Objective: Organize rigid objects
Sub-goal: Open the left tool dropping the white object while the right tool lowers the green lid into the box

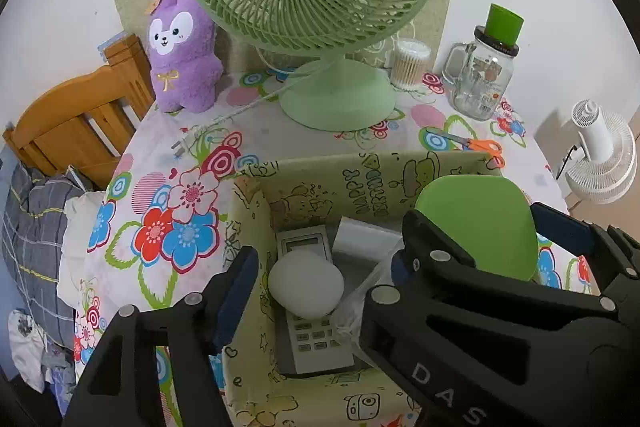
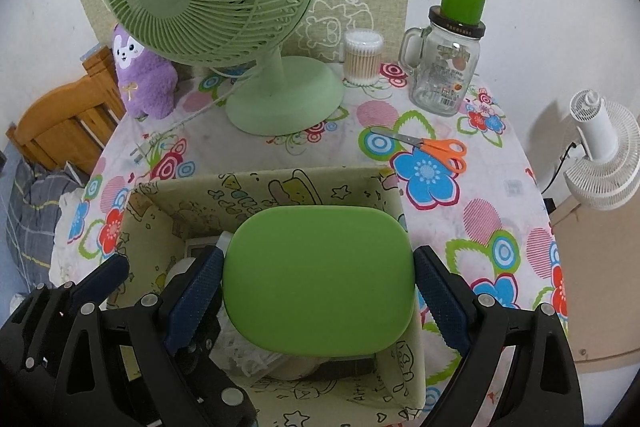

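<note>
Holding: right gripper (image 2: 318, 291) clamps green rounded case (image 2: 318, 279) by its sides, over the box mouth
Left gripper (image 1: 324, 267): jaws wide, nothing between them; left finger outside the box's left wall, right finger over the inside
Box (image 1: 256, 223): cartoon-print storage box on the desk (image 2: 500, 227), near edge
Box contents: white calculator (image 1: 316, 331) flat on bottom, white oval object (image 1: 306, 285) lying on it, clear plastic bag (image 1: 360, 303) just beside; more partly hidden
Scissors (image 2: 436, 149): orange handles, on desk just behind box's right corner
Fan (image 2: 224, 11): green desk fan, behind box
Plush (image 1: 180, 51): purple, upright, left of fan
Far right: cotton swab tub (image 2: 362, 57); glass mug jar (image 2: 444, 67) with green cup (image 2: 462, 1) on top
</note>
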`<state>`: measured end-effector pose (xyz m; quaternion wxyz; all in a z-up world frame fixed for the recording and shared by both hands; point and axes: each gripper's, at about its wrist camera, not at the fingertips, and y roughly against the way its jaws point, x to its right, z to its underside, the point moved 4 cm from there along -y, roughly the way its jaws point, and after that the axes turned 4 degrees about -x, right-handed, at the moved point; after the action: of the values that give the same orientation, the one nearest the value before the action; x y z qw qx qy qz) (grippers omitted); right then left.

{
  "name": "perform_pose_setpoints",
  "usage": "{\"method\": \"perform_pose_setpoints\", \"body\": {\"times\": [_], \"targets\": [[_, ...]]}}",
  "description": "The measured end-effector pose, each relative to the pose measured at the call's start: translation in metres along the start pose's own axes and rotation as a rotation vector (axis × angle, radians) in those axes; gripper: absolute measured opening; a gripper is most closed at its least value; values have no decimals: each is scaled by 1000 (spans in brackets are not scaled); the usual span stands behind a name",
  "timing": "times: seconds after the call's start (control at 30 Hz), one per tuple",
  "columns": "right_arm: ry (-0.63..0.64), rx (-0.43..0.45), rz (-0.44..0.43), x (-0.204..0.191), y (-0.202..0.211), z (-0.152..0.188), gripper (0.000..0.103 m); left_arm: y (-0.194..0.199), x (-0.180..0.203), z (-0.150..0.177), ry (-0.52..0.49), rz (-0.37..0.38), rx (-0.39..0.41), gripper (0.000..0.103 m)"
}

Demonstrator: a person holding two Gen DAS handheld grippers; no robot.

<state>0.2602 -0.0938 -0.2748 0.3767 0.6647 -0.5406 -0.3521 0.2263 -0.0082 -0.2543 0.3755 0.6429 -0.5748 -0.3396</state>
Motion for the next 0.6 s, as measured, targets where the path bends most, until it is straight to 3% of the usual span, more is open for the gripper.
{"method": "perform_pose_setpoints", "body": {"times": [0.2, 0.6], "targets": [[7, 0, -20, -8, 4, -2, 95, 5, -8, -3, 5, -22, 6, 84], [4, -63, -56, -18, -14, -1, 96, -6, -18, -2, -7, -62, -51, 84]]}}
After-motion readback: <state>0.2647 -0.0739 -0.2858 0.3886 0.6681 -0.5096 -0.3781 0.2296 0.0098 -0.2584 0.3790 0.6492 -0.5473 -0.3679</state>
